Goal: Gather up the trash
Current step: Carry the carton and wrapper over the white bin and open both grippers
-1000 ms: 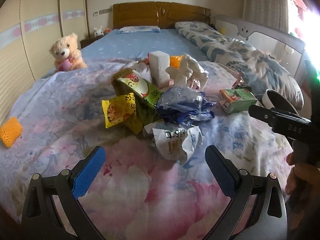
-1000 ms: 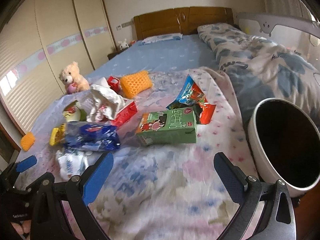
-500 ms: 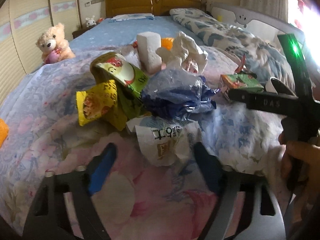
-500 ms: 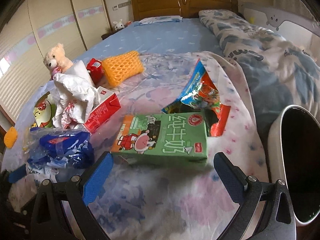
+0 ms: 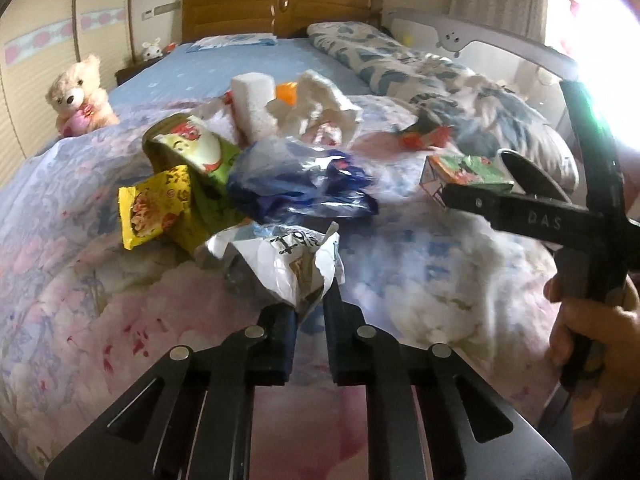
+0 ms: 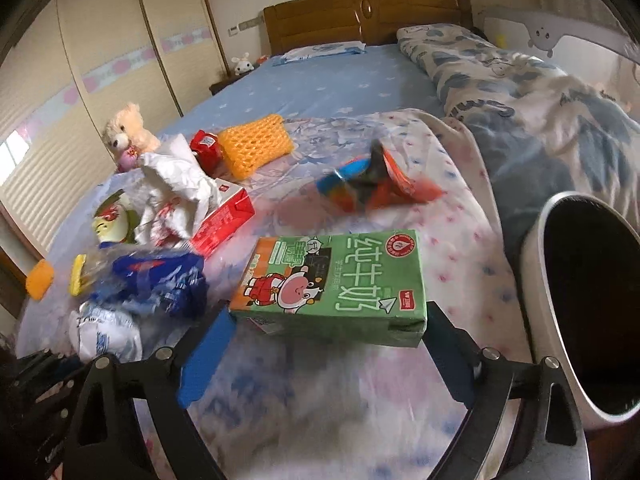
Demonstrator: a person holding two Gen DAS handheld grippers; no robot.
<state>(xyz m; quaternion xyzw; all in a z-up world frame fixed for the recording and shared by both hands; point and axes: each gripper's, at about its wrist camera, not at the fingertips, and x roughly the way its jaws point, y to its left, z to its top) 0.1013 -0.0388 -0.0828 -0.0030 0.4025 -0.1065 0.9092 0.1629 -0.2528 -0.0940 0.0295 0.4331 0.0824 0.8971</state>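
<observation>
Trash lay heaped on the floral bedspread (image 5: 100, 248). Left gripper (image 5: 310, 312) was clamped on only a corner of the white wrapper (image 5: 288, 264), which might tear or slip free. Right gripper (image 6: 326, 344), jaws apart around the green milk carton (image 6: 332, 280), could nudge it aside beside the bin (image 6: 536, 280).

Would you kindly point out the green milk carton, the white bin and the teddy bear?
green milk carton (image 6: 336, 276), right wrist view, middle of its printed top face.
white bin (image 6: 548, 320), right wrist view, its white outer wall.
teddy bear (image 5: 78, 96), left wrist view, its face.
</observation>
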